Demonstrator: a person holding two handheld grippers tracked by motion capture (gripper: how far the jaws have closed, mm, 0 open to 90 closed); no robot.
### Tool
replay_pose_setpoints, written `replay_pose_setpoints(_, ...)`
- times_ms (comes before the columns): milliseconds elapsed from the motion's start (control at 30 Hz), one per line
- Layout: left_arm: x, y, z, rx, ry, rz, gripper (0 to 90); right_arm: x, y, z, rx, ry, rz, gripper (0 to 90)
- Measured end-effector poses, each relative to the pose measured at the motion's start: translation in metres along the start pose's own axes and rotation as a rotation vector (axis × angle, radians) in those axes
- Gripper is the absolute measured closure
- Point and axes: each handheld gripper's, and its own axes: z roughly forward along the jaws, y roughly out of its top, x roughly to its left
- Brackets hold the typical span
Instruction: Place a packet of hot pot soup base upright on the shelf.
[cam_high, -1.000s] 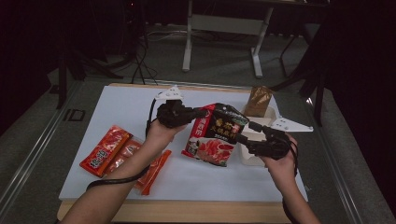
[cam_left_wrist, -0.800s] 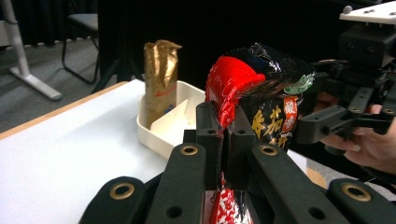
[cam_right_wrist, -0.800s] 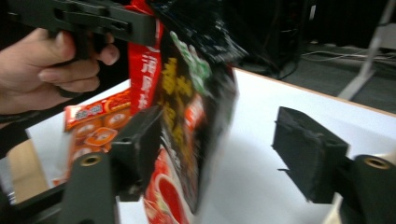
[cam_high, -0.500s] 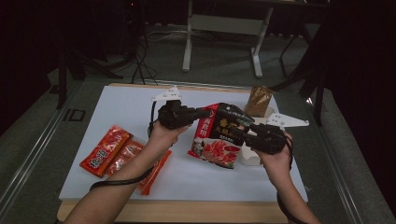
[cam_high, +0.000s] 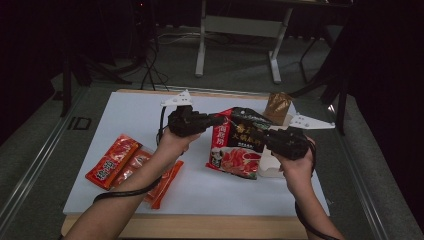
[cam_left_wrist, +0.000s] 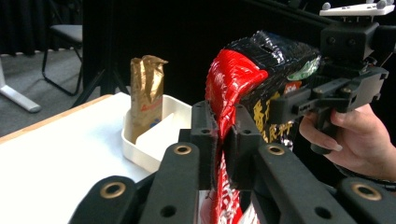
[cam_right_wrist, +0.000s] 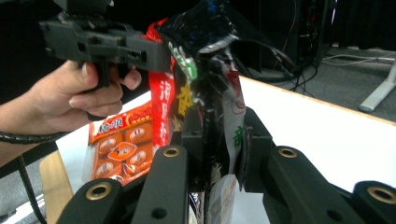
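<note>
A red and black food bag hangs above the white table, held up between both grippers. My left gripper pinches the bag's upper left edge; in the left gripper view its jaws grip the red seam, having just eased open a little while the pads still press on it. My right gripper holds the bag's right edge. Its jaws have just been closing, and the right gripper view shows the bag's folded edge squeezed between the pads.
A white tray sits under my right hand, with a gold pouch standing at its far end. Several orange-red snack packets lie at the left front. The table's wooden front edge runs near the person.
My right gripper's jaws have closed onto the bag's right edge, and that hand has edged slightly left. The bag has tilted a little. The left hand has stayed in place.
</note>
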Motion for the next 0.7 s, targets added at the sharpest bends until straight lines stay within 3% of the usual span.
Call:
replay_pose_setpoints(133, -0.001, 0.002, -0.001, -0.003, -0.016, 0.001, 73.0, 0.001, 0.007, -0.005, -0.016, -0.005, -0.009, 77.6)
replay_pose_setpoints(200, 0.000, 0.002, -0.001, -0.001, -0.011, -0.004, 61.9, 0.001, 0.010, -0.008, -0.029, -0.005, -0.008, 77.8)
replay_pose_setpoints(267, 0.000, 0.000, -0.003, -0.005, -0.005, -0.004, 57.1, 0.000, 0.013, -0.011, -0.038, -0.012, -0.011, 77.9)
replay_pose_setpoints(500, 0.000, -0.003, -0.013, -0.022, 0.016, -0.028, 26.9, -0.006, 0.022, -0.020, -0.075, -0.033, -0.008, 77.9)
replay_pose_setpoints(567, -0.002, -0.004, -0.016, -0.016, 0.026, -0.010, 18.6, -0.009, 0.024, -0.022, -0.081, -0.041, -0.009, 77.9)
replay_pose_setpoints(700, -0.004, -0.009, -0.023, 0.002, 0.049, 0.007, 14.2, -0.014, 0.030, -0.025, -0.086, -0.061, -0.013, 77.9)
